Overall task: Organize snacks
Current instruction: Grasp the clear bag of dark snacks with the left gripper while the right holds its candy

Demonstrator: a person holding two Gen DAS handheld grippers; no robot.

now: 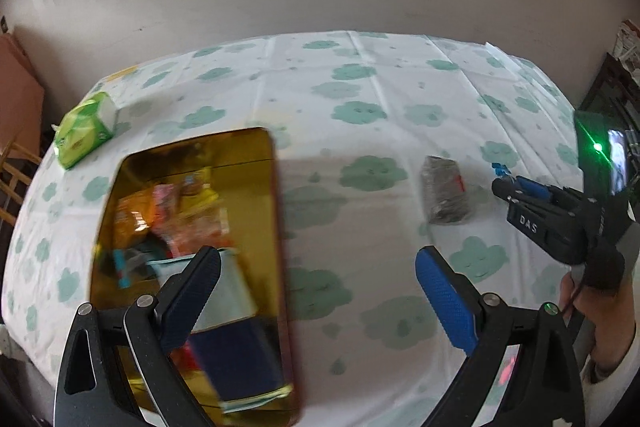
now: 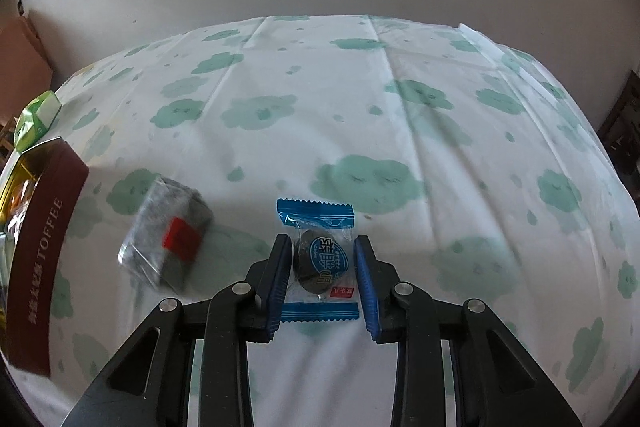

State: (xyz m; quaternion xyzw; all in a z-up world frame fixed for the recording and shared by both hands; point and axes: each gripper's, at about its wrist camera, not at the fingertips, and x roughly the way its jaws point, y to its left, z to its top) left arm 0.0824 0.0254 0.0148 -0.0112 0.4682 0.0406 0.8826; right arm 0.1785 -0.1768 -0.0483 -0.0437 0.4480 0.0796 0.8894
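Note:
A gold-lined toffee box with brown walls holds several snack packets at the table's left; its side shows in the right wrist view. My left gripper is open and empty, its left finger over the box. A grey wrapped snack with a red label lies on the cloth, also in the right wrist view. My right gripper has its jaws on both sides of a blue-and-clear packet with a dark sweet, with small gaps showing; the gripper also shows in the left wrist view.
A green tissue pack lies at the far left of the table. The table wears a white cloth with green clouds. A wall with a window stands behind. A wooden chair is at the left edge.

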